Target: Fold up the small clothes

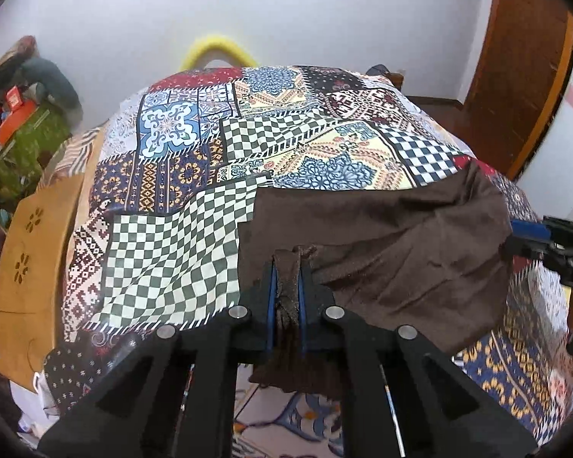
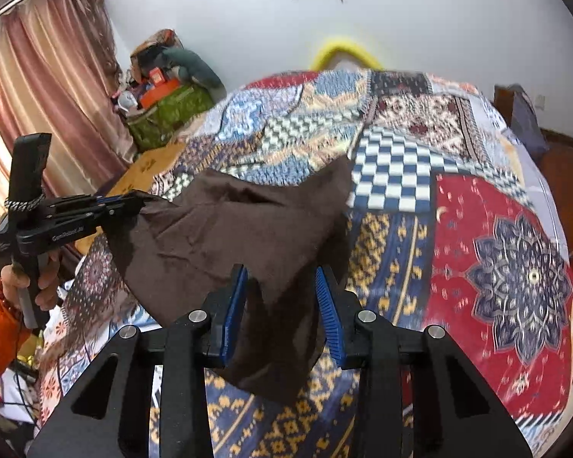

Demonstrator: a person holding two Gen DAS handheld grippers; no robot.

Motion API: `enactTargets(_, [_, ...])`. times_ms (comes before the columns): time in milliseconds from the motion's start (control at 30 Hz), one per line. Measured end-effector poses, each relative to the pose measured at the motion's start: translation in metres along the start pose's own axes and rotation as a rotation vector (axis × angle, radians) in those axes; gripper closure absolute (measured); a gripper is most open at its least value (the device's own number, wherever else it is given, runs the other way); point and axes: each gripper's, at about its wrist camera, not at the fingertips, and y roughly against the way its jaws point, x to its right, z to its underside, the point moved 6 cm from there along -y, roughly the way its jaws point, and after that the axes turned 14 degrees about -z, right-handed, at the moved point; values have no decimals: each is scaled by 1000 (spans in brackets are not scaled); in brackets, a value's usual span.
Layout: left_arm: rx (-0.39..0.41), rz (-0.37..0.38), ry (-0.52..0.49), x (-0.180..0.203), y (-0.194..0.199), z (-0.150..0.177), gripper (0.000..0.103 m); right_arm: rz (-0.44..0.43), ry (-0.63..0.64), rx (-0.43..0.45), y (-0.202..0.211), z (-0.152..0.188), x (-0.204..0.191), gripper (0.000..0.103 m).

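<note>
The brown cloth (image 1: 382,236) hangs in the air above the bed (image 2: 496,248), stretched loosely between my 2 tools and not lying flat on anything. In the left wrist view my left tool (image 1: 286,286) is clenched on a bunched corner of it; the fabric is pinched tight between the blue pads (image 1: 273,294) and a tail of it droops below. From the right wrist view that same tool (image 2: 133,206) shows at the far left, gripping the cloth's upper corner.

My right tool (image 2: 282,305) is another matter. Its jaws stand wide apart, and the lower part of the cloth drapes down through the gap between them, so it holds nothing. That view is blurred.

I judge this to be the opening step: getting hold of the garment at 2 points so I can spread it before any fold. The next move calls for closing the right tool on an edge or corner of the cloth, well apart from the left grip, then drawing the 2 tools away from each other and lowering the piece flat onto the patterned bedspread (image 1: 179,175). The hanging fabric is limp, so I think it could slip out of the gap before the jaws shut.
</note>
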Motion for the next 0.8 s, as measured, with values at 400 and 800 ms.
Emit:
enactTargets(400, [-129, -16, 58, -9, -63, 21, 88, 139, -36, -40, -35, -16, 48, 94])
enactTargets(800, [4, 23, 98, -12, -5, -14, 71, 71, 54, 46, -4, -30, 0, 61])
